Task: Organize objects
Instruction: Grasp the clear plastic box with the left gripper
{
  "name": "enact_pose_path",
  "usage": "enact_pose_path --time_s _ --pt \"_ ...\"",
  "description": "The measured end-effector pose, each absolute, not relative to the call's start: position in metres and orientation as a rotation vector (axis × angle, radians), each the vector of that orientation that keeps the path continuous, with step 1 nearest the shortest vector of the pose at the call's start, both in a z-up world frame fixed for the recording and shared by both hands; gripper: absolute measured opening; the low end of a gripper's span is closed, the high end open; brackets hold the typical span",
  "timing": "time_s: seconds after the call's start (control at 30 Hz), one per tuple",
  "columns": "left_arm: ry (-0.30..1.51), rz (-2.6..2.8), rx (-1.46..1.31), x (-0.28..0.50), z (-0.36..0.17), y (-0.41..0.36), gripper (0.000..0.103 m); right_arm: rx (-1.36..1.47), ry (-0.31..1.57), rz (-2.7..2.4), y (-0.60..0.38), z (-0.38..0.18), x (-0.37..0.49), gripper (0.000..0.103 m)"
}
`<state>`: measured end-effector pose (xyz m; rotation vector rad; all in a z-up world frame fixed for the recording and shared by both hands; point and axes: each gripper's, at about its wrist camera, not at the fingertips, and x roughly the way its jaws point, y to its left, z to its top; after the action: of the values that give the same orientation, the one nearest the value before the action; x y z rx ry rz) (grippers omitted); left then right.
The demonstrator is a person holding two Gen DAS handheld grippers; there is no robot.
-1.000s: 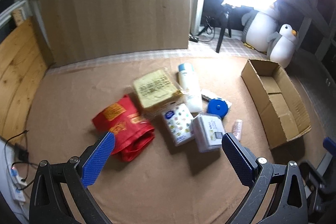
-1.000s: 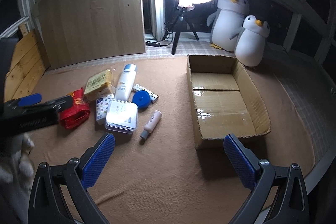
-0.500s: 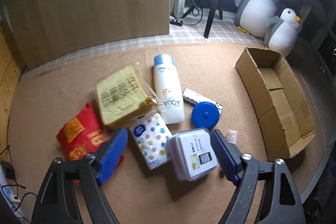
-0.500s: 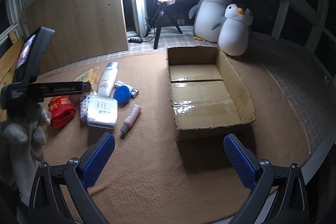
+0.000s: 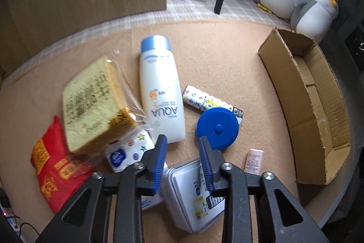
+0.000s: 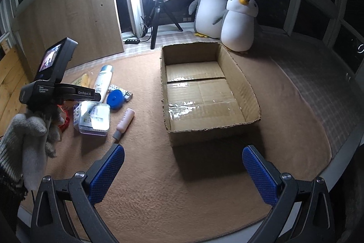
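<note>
A pile lies on the tan carpet: a white AQUA bottle [image 5: 160, 92] with a blue cap, wrapped bread [image 5: 91, 104], a red packet [image 5: 53, 165], a tissue pack [image 5: 127, 152], a blue round tape measure [image 5: 217, 128], a clear plastic box [image 5: 193, 193], a pink tube [image 5: 254, 162] and a patterned stick [image 5: 204, 100]. My left gripper [image 5: 183, 144] hovers above the clear box, just below the bottle's base, jaws narrowed with a gap and nothing between them. My right gripper [image 6: 183, 169] is wide open and empty, in front of the open cardboard box [image 6: 204, 92].
The cardboard box also shows at the right of the left wrist view [image 5: 314, 106]. Two plush penguins [image 6: 227, 13] and a ring light on a tripod [image 6: 159, 3] stand behind it. A wooden board [image 6: 68, 22] leans at the back left.
My left gripper has moved forward and down over the pile, and its jaws have narrowed from wide open to a small gap. The right gripper has shifted slightly toward the cardboard box.
</note>
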<state>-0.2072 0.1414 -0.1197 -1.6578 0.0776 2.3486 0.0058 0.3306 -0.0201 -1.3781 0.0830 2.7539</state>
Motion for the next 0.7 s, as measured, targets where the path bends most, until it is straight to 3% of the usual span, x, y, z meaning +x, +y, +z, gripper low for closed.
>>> enact_pose_path --time_s 0.7 --pt "-0.058 2.217 -1.679 -0.138 -0.138 0.122 0.025 -1.446 0.073 2.798 0.309 -0.030 -0.005 0.103"
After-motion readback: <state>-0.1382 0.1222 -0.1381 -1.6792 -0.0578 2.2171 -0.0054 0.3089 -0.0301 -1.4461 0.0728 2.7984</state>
